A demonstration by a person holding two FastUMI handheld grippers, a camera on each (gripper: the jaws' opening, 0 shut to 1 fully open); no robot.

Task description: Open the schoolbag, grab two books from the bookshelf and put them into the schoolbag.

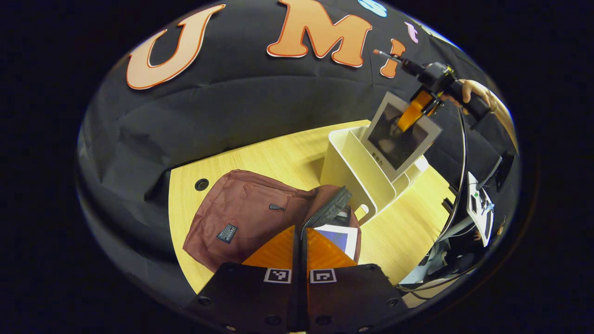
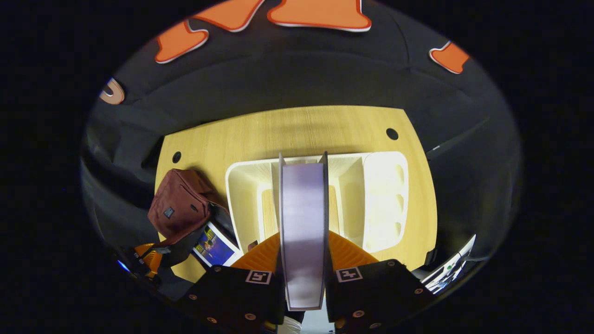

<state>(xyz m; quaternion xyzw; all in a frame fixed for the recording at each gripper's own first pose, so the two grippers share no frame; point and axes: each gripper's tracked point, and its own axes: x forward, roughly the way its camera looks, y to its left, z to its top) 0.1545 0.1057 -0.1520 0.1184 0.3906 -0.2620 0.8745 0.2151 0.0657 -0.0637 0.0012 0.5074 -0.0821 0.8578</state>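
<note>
I'm gripping the second book (image 2: 304,222) in my right tongs (image 2: 304,260), above the bookshelf (image 2: 385,195). My left tongs (image 1: 300,250), closed and empty, are hovering over the open schoolbag (image 1: 241,208), where the first book (image 1: 341,237) is sitting.

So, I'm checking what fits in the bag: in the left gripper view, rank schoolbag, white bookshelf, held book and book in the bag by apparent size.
1. Schoolbag
2. Bookshelf
3. Held book, though it sits farther off
4. Book in the bag, mostly hidden, so unsure
</note>
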